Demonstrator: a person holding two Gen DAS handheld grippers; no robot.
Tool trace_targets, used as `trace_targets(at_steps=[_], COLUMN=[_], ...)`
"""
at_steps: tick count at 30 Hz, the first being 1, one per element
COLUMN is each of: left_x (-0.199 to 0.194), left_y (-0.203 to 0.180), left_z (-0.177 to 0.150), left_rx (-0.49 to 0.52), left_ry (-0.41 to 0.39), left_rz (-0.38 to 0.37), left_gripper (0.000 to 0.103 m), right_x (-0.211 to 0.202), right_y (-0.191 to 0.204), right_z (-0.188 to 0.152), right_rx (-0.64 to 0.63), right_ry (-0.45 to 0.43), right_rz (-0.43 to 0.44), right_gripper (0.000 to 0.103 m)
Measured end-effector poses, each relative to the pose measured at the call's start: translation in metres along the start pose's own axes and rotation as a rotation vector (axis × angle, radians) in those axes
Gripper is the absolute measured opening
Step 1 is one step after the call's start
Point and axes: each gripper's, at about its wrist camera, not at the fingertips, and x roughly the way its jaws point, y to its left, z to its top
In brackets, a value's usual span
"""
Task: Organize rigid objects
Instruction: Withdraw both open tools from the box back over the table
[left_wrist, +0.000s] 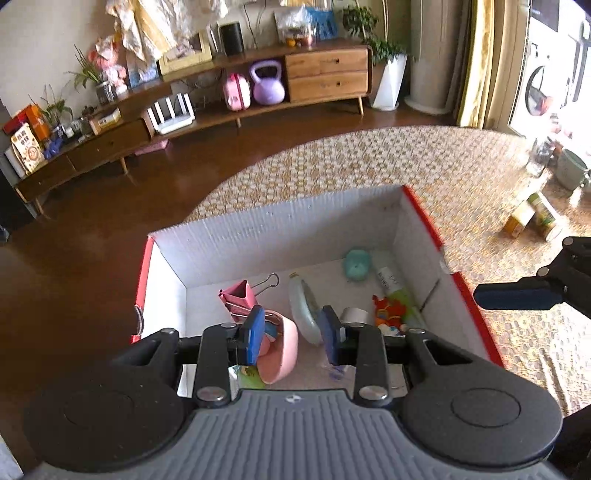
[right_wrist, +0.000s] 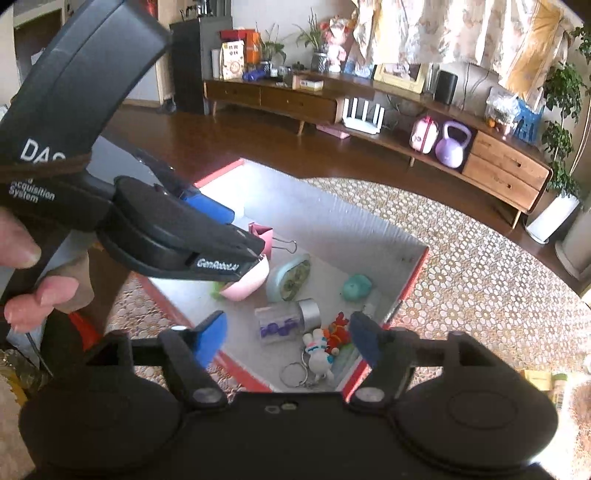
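Observation:
A white cardboard box with red rims (left_wrist: 424, 221) (right_wrist: 417, 280) sits on the patterned cloth. Inside lie a pink binder clip (left_wrist: 240, 295), a pink bowl (left_wrist: 284, 350) (right_wrist: 247, 282), a pale green oval case (left_wrist: 304, 314) (right_wrist: 290, 277), a teal round object (left_wrist: 357, 264) (right_wrist: 356, 286), a clear jar with a silver cap (right_wrist: 288, 319), a tube (left_wrist: 395, 288) and small toy keychains (left_wrist: 388, 314) (right_wrist: 325, 345). My left gripper (left_wrist: 293, 332) is open above the box, the bowl just below its left finger. My right gripper (right_wrist: 288, 339) is open and empty at the box's near corner.
A green-lidded bottle and a yellow carton (left_wrist: 532, 218) lie on the cloth to the right of the box. A long wooden cabinet (left_wrist: 325, 74) with a purple kettlebell (right_wrist: 450, 146) stands along the far wall. Brown floor lies beyond the table edge.

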Motion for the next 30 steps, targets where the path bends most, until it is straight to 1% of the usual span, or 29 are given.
trace_targets(at_steps=[4,5,6,7,8,10,12,17,22,24,30], left_x=[-0.022,-0.027,-0.033,-0.038,-0.043,-0.053,-0.058,-0.063,-0.067,-0.066,-0.055], left_y=[-0.009,-0.013,-0.017,-0.019,-0.023,-0.031,-0.041,-0.061,-0.085,-0.095,-0.125], left_z=[-0.006,-0.008,-0.01,-0.012,-0.016,-0.022,-0.027,-0.035,-0.04,-0.039,-0.032], left_rx=[-0.004,0.001,0.006,0.009,0.015,0.035,0.046,0.038,0.034,0.03,0.017], left_ry=[-0.042,-0.052,-0.067,-0.082,-0.103,-0.131,-0.14,-0.148,-0.176,-0.184,-0.205], left_rz=[-0.005,-0.005,-0.005,-0.008,-0.012,-0.023,-0.03,-0.071,-0.103,-0.122,-0.144], left_gripper=[0.032,0.035,0.047,0.063,0.068,0.069,0.069,0.069,0.079,0.082,0.082], right_x=[-0.02,-0.026,-0.03,-0.036,-0.041,-0.052,-0.063,-0.085,-0.106,-0.113,-0.124], right_y=[0.001,0.001,0.002,0.002,0.002,0.0,-0.003,-0.015,-0.034,-0.043,-0.074], right_z=[-0.012,-0.016,-0.019,-0.023,-0.027,-0.035,-0.044,-0.062,-0.078,-0.085,-0.103], right_rx=[-0.012,-0.015,-0.015,-0.014,-0.012,-0.006,0.0,0.03,0.074,0.085,0.133], right_ry=[-0.019,-0.027,-0.033,-0.041,-0.048,-0.06,-0.075,-0.102,-0.136,-0.151,-0.174], right_rz=[-0.001,-0.002,-0.003,-0.006,-0.005,-0.005,-0.01,-0.027,-0.049,-0.066,-0.12], right_gripper=[0.077,0.078,0.079,0.079,0.08,0.083,0.085,0.093,0.101,0.102,0.102])
